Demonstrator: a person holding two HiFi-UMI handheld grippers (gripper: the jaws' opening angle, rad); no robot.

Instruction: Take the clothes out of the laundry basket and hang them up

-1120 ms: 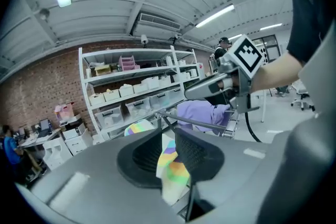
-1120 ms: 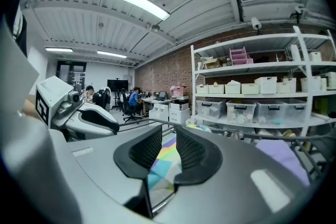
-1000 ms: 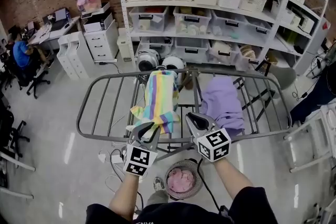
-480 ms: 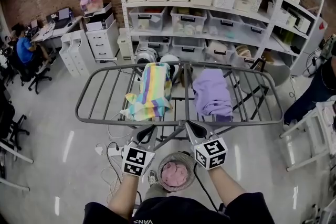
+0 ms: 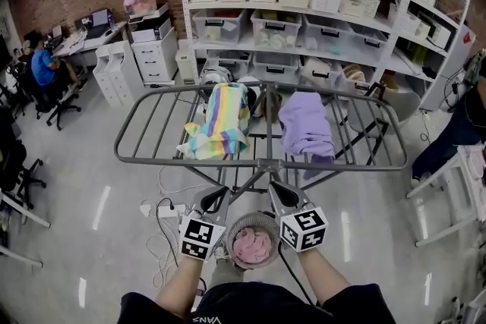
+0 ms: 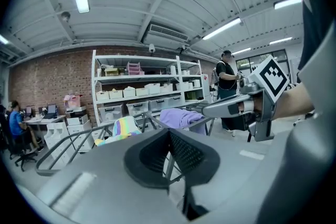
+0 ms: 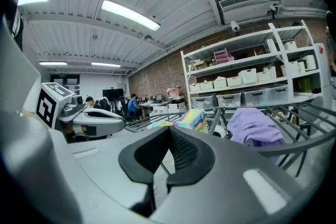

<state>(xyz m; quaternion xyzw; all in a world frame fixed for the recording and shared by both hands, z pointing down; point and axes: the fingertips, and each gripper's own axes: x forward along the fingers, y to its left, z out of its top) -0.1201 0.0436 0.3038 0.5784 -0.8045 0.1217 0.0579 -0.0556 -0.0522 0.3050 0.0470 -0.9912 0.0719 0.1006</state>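
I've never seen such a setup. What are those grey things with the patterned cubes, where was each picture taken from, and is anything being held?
No robot here: a person holds a tool in each hand, each ending in two jaws. The left gripper and right gripper each carry a marker cube. The wide picture comes from a camera on the person's head, looking down; the other two come from cameras riding on each gripper. Ahead stands a grey drying rack with a rainbow-striped cloth and a purple cloth draped over it. Below sits a laundry basket with pink clothes. Both pairs of jaws are shut and hold nothing.
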